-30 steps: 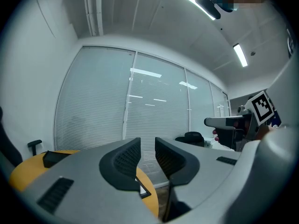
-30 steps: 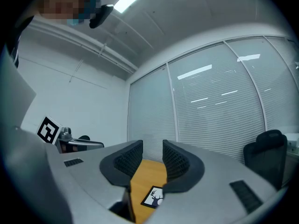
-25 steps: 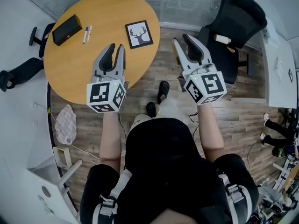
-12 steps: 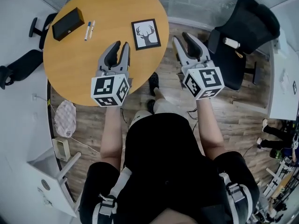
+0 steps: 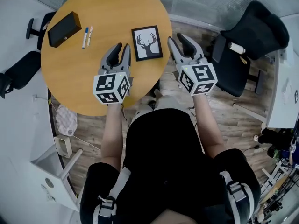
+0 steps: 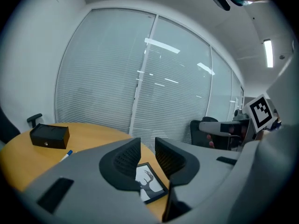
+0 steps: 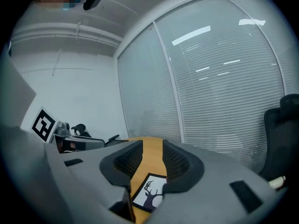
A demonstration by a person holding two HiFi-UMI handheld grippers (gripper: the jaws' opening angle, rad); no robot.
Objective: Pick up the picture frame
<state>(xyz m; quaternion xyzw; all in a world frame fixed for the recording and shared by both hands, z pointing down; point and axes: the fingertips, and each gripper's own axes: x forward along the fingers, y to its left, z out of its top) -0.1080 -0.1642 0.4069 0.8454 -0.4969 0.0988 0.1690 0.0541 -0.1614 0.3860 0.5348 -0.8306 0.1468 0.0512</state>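
The picture frame (image 5: 147, 43), black-rimmed with a deer print, lies flat near the right edge of the round wooden table (image 5: 88, 83). My left gripper (image 5: 121, 48) hovers just left of it, jaws open and empty. Just right of the frame, at the table's rim, my right gripper (image 5: 176, 38) also stands open with nothing in it. In the left gripper view the frame (image 6: 148, 183) shows low between the open jaws of the left gripper (image 6: 147, 146). In the right gripper view the frame (image 7: 150, 191) lies below the gap of the right gripper (image 7: 152, 150).
A black box (image 5: 64, 29) and two markers (image 5: 87, 35) lie on the table's far left part. A black office chair (image 5: 252, 36) stands right of the table, another chair (image 5: 18, 71) at the left. Window blinds (image 6: 140, 78) run behind the table.
Both grippers have moved forward and down toward the table. They now flank the picture frame, where before they were short of it. Their jaws stay as wide as before.
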